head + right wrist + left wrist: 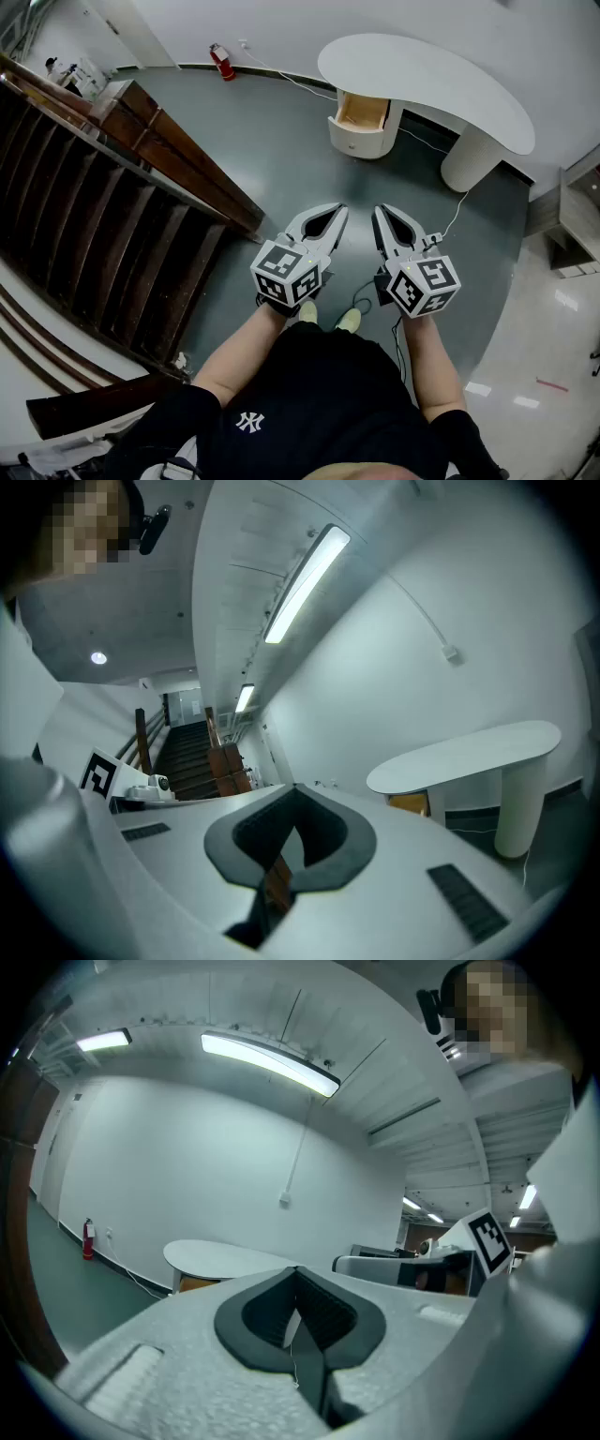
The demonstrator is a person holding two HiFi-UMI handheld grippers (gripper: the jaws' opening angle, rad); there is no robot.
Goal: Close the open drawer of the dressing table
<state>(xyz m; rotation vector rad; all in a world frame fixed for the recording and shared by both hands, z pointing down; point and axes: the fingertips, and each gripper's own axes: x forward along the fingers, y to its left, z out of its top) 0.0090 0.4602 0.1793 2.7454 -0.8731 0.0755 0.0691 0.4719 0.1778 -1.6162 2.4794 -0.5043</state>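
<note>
One wood-lined drawer (pixel 361 113) juts open from the white dressing table (pixel 427 73).

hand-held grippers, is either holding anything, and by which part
Nothing is held: the left hand-held gripper and right hand-held gripper are both shut and empty, short of the open wood-lined drawer.

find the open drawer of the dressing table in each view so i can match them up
Head view: the open drawer is upper middle, under the left end of the white tabletop.
Left gripper view: the open drawer is a wood-coloured sliver left of centre, below the white tabletop.
Right gripper view: the open drawer is a wood-coloured patch right of centre, below the white tabletop.
Shared landmark: the curved white tabletop.
</note>
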